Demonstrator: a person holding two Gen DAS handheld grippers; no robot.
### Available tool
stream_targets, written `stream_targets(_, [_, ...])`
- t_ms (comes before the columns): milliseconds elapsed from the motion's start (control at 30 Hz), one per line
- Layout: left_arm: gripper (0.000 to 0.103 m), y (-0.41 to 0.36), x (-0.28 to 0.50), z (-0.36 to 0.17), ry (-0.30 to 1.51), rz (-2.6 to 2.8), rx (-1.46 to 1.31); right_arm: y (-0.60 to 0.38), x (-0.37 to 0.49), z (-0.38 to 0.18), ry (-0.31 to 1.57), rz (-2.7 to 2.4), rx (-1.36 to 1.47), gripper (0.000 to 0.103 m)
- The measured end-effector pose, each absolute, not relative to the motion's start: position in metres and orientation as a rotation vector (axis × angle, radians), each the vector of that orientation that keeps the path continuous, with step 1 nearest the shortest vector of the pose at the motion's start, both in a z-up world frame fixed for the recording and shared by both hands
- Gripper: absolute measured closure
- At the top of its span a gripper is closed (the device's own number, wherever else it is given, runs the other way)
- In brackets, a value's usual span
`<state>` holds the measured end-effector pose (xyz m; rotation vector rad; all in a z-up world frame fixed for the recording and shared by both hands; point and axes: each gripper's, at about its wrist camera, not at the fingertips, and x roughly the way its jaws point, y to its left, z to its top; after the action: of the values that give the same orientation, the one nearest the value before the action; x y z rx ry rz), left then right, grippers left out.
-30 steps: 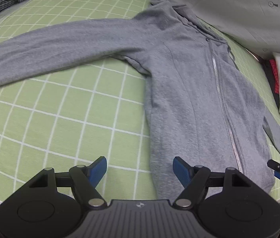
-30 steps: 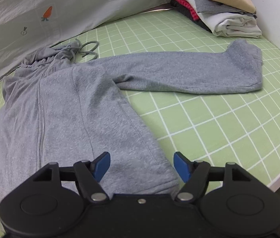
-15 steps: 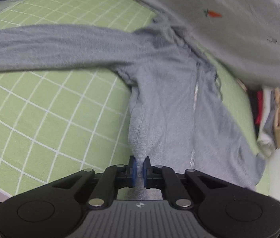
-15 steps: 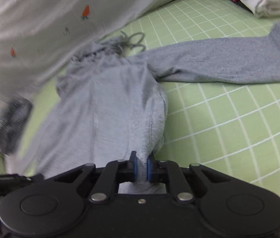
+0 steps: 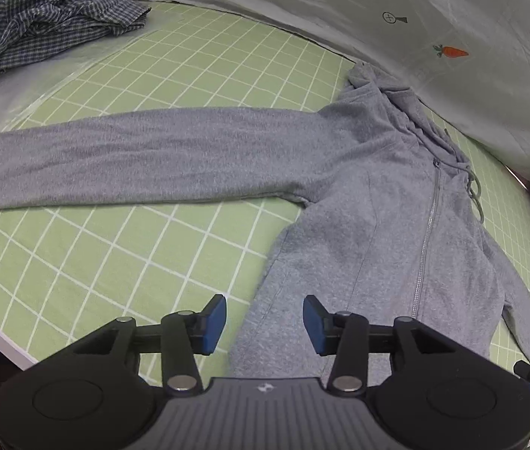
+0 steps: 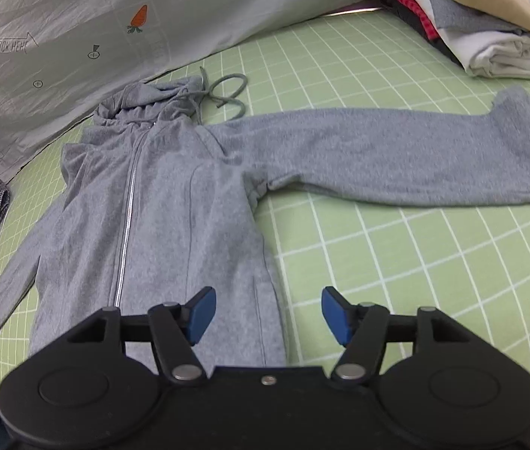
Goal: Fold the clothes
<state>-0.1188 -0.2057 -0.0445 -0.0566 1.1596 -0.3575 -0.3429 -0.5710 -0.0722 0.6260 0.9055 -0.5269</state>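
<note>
Now both claws (image 5: pixel 264 323) (image 6: pixel 268 313), just opening, apparently clear the hoodie (image 5: pixel 377 232).

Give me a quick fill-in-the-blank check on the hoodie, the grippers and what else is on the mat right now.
1. The gray hoodie lies flat on the green grid mat with its zipper ____.
2. The left gripper and the right gripper have just been opening, and nothing is ____ between their pads.
3. Both sleeves lie stretched ____ from the body.
4. The stack of folded clothes sits beyond the sleeve on the ____ gripper's side.

Missing words: closed; clamped; outward; right
</note>
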Motion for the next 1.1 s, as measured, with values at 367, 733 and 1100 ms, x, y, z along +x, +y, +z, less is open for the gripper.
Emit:
stream_targets(367, [0.030, -0.252, -0.024, -0.021, 1.077, -0.370, -0.126, -0.619, -0.223, -0.056, 0.793, -0.515, 0.569, 0.029])
stream_targets(733, [0.030, -0.377, 0.125, -0.085, 1.157, -0.465, -0.174, -0.704, -0.033, -0.094, 0.843, -0.429, 0.390, 0.024])
stream_targets(1100, [0.040, -0.453, 0.169, -0.131, 1.140, -0.496, -0.113, -0.694, 0.048, -0.148, 0.934, -0.264, 0.189, 0.053])
